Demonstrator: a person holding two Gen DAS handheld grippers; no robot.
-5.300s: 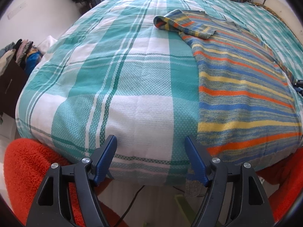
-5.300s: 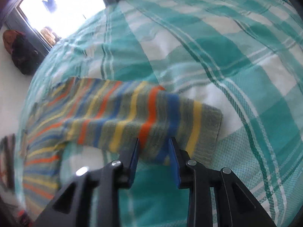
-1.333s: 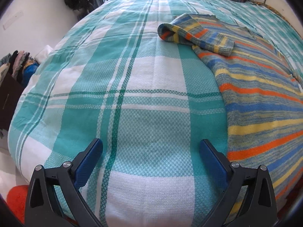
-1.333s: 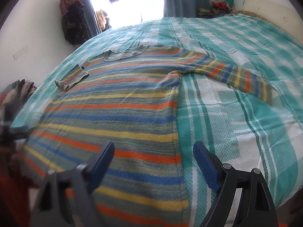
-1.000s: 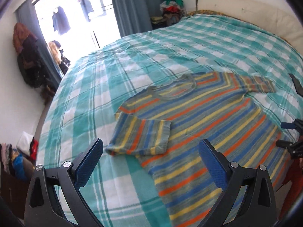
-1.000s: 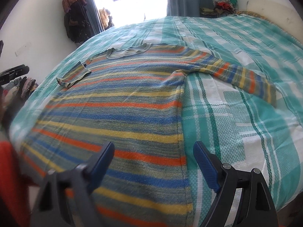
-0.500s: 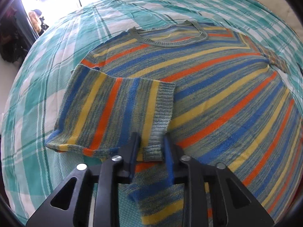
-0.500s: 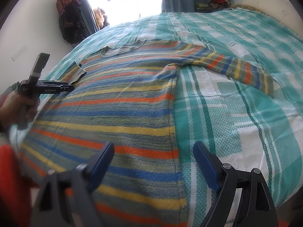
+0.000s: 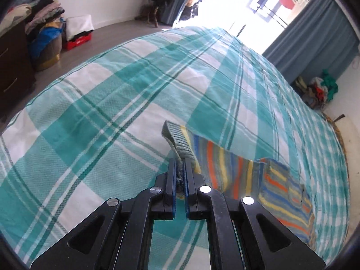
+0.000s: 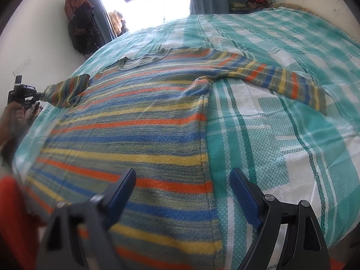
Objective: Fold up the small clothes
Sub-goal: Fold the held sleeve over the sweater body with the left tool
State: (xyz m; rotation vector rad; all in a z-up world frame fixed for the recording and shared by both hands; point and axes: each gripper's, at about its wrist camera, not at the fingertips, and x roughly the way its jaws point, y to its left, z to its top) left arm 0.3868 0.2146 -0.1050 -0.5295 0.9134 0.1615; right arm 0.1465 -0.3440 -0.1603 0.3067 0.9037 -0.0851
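Plaid bedspread under striped sweater; left gripper pinching cuff, right gripper agape.

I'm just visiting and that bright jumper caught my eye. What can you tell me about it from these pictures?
The striped sweater is a knit with orange, yellow, blue and grey-green bands, a ribbed round neck and long sleeves. It lies flat, front up, on the teal plaid bedspread, its hem toward the right gripper, which hangs open above it. One sleeve lies stretched out on the bed; the other's ribbed cuff is pinched in the left gripper and lifted.
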